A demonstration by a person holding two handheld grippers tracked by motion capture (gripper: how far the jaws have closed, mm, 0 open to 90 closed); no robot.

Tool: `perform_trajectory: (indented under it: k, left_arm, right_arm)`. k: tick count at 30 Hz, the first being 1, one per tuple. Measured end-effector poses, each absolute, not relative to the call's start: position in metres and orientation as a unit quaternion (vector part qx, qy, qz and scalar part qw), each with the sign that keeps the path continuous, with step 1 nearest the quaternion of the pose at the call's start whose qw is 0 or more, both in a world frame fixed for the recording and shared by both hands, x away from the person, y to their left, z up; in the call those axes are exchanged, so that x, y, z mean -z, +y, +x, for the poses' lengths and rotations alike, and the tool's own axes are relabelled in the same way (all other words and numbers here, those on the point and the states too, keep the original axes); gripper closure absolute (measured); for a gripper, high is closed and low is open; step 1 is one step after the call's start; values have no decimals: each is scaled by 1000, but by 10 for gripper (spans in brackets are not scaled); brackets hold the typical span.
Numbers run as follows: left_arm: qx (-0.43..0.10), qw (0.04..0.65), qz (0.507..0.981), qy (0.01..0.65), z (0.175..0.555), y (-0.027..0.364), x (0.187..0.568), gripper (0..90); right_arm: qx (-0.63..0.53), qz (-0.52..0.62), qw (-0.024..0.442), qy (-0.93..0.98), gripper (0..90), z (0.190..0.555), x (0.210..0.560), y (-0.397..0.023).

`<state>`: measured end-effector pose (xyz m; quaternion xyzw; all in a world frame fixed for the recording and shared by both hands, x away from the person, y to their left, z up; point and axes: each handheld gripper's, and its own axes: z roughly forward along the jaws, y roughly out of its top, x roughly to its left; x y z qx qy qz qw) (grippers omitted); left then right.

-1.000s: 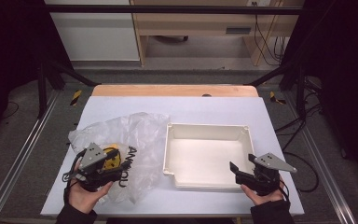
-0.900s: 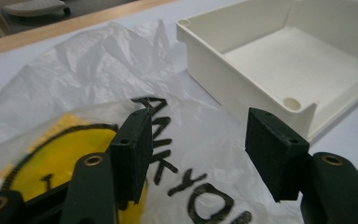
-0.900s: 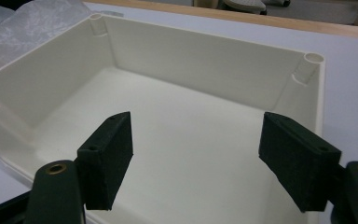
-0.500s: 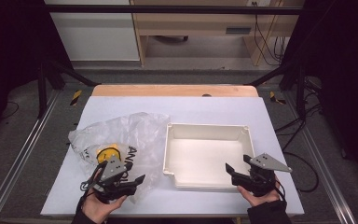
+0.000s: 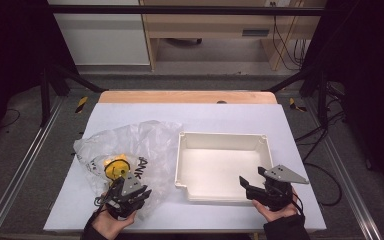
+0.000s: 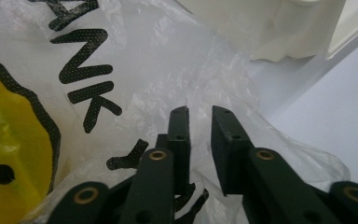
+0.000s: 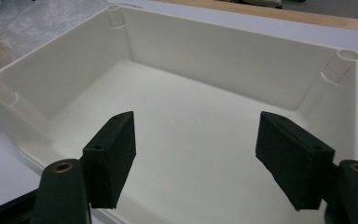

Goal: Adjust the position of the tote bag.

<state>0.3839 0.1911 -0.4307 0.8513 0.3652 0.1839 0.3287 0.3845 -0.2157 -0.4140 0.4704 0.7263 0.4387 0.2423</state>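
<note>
Seen from the high view, a pale counter (image 5: 215,117) carried a crumpled clear plastic bag (image 5: 145,145) on its left half and a shallow cream tray (image 5: 223,141) to the right of it. The two lay just beside each other. The bag bore black lettering and a yellow round print (image 5: 115,167) on its side.

The left tongs (image 5: 139,194), held in a hand at the counter's near edge, sat at the bag's near corner. In the left gripper view the left tongs (image 6: 200,119) had just been closing: the jaws stood with a narrow gap between them, thin plastic film lay around and under them, and whether the pads pinched the film could not be told.

The right tongs (image 5: 246,186), held in the other hand, rested low at the tray's near right corner. In the right gripper view the right tongs (image 7: 196,135) stood wide open above the tray's bare floor, holding nothing.
</note>
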Motion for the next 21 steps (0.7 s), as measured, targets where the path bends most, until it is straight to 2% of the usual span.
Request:
perform_trajectory:
  k: [6, 12, 21]
  left_arm:
    - [-173, 350, 844, 367, 384, 199, 426, 895]
    - [-170, 389, 827, 369, 380, 209, 415, 900]
    - [-201, 456, 782, 376, 368, 234, 392, 900]
  right_arm:
    - [-439, 470, 239, 727, 308, 385, 414, -216]
    - [-441, 467, 237, 729, 327, 385, 414, -216]
    - [-448, 462, 236, 728, 338, 385, 412, -214]
